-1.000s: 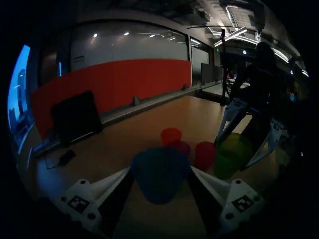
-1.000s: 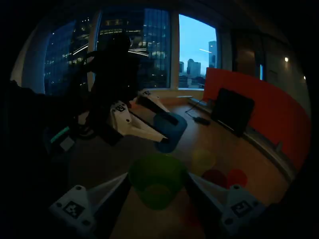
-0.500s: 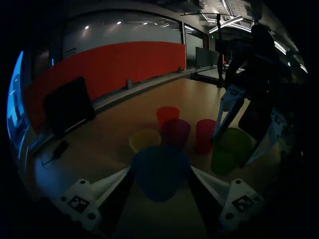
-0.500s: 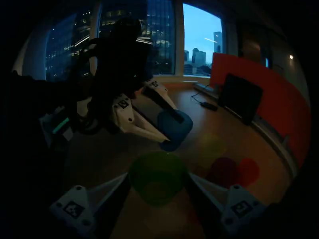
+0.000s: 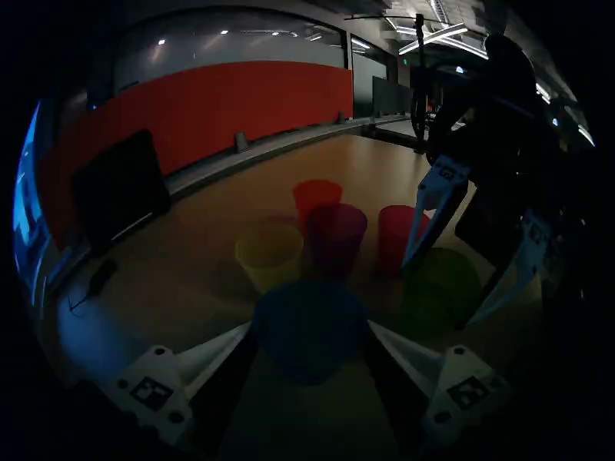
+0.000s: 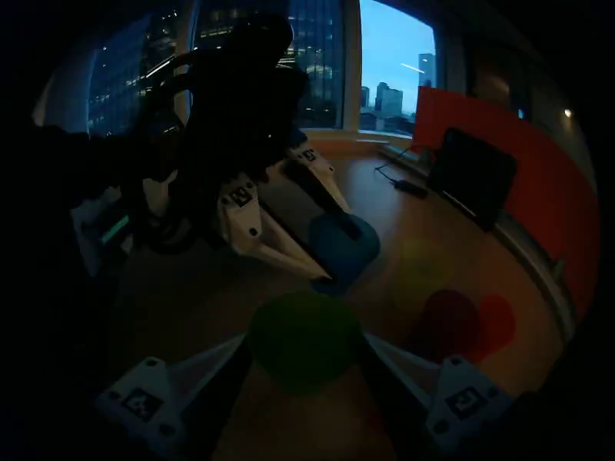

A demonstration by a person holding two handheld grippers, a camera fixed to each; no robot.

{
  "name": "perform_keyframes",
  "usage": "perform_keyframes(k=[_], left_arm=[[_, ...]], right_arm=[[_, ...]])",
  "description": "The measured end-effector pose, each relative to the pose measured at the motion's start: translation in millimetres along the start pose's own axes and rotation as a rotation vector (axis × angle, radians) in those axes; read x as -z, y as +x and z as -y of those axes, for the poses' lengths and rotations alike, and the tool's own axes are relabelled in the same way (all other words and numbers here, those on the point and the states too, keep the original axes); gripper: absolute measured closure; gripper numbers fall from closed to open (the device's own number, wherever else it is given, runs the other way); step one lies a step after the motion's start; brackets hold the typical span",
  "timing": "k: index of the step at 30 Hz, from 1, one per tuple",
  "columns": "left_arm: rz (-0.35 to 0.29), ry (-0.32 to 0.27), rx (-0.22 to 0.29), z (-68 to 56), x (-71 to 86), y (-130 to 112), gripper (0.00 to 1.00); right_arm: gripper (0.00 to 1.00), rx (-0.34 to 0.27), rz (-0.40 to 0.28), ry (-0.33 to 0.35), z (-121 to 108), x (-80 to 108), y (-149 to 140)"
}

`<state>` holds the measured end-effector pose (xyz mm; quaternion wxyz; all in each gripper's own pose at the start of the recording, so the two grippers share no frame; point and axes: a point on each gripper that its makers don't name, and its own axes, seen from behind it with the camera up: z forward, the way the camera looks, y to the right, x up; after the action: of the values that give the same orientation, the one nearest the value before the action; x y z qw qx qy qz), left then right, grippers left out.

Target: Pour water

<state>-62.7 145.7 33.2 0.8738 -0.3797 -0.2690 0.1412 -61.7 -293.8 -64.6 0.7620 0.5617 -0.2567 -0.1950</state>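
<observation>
Blue cup (image 5: pixel 310 342), where is it?

Clamped between both fingers of the left claw (image 5: pixel 310 323), at 6 o'clock in the left gripper view, with the worktop (image 5: pixel 192 292) behind it. In the right gripper view the same blue cup (image 6: pixel 350 246) sits in that claw at 12 o'clock of the green cup (image 6: pixel 304 346).

And the right claw?

The right claw (image 6: pixel 304 338) grips the green cup, a finger on each side. In the left gripper view the pair is at 3 o'clock of the blue cup.

How many cups?

Six. Two are held and four stand on the worktop in a tight group at 12 o'clock of the blue cup: yellow cup (image 5: pixel 269 250), purple cup (image 5: pixel 336 234), orange cup (image 5: pixel 317 196), red cup (image 5: pixel 396 230). The purple one overlaps the orange one behind it; I cannot tell whether they touch.

Room to move?

Open wood lies at 9 to 10 o'clock of the yellow cup, up to one monitor (image 5: pixel 115 188) near the worktop's back edge, which runs below a red partition (image 5: pixel 231 100). More open wood lies at 12 o'clock beyond the orange cup. At 3 o'clock it is tight: one finger of the right claw stands just beside the red cup. A person (image 6: pixel 231 100) is dark at 11 o'clock in the right gripper view.
</observation>
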Motion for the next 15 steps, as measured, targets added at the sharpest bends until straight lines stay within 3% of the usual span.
perform_keyframes(k=[15], left_arm=[[0.029,-0.008,0.006,0.2,-10.1,-19,0.09]], right_arm=[[0.05,0.001,0.023,-0.004,1,-11.1,-10]])
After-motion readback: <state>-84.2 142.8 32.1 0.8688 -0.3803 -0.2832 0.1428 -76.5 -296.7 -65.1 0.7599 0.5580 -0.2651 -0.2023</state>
